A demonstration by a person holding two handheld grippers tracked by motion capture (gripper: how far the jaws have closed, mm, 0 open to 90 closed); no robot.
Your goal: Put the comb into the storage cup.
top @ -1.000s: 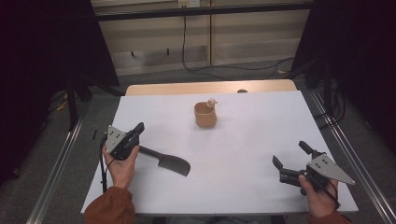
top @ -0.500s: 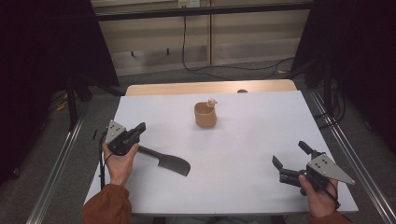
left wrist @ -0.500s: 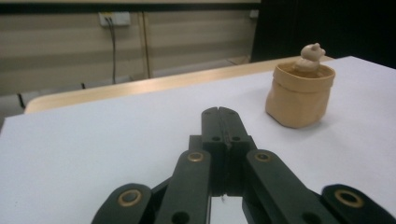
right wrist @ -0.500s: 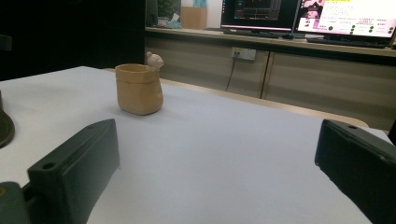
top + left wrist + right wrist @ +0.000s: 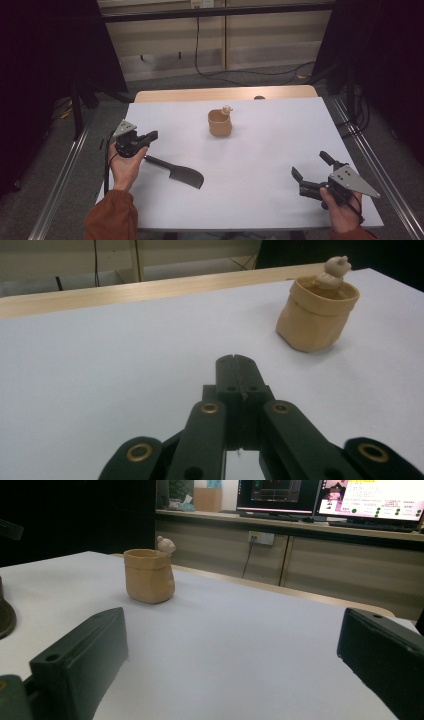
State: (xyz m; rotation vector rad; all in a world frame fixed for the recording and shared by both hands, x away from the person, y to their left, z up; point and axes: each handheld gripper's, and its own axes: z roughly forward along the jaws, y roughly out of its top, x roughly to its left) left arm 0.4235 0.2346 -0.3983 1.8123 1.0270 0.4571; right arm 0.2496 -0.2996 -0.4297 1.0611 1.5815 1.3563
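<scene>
A tan pot (image 5: 220,125) with a small figure (image 5: 227,108) on its rim stands at the middle back of the white table (image 5: 270,150). A black spatula (image 5: 176,171) lies flat at the front left. My left gripper (image 5: 150,135) hovers just above the handle's end, apart from it. Its jaws are shut with nothing between them, and in the left gripper view it (image 5: 235,361) points towards the pot (image 5: 316,315). At the front right my right gripper (image 5: 309,164) stands open and empty, facing the pot (image 5: 149,576) across bare table (image 5: 235,630).
A wooden strip (image 5: 225,94) runs along the table's far edge. Metal rails (image 5: 60,185) flank both sides, and cables lie on the floor behind. A dark rounded edge (image 5: 6,617) at the left of the right gripper view looks like the spatula's blade. Monitors (image 5: 325,495) stand far off.
My left gripper has risen and drawn back from the spatula's handle, still shut. The spatula, the pot and the right gripper have stayed put.
</scene>
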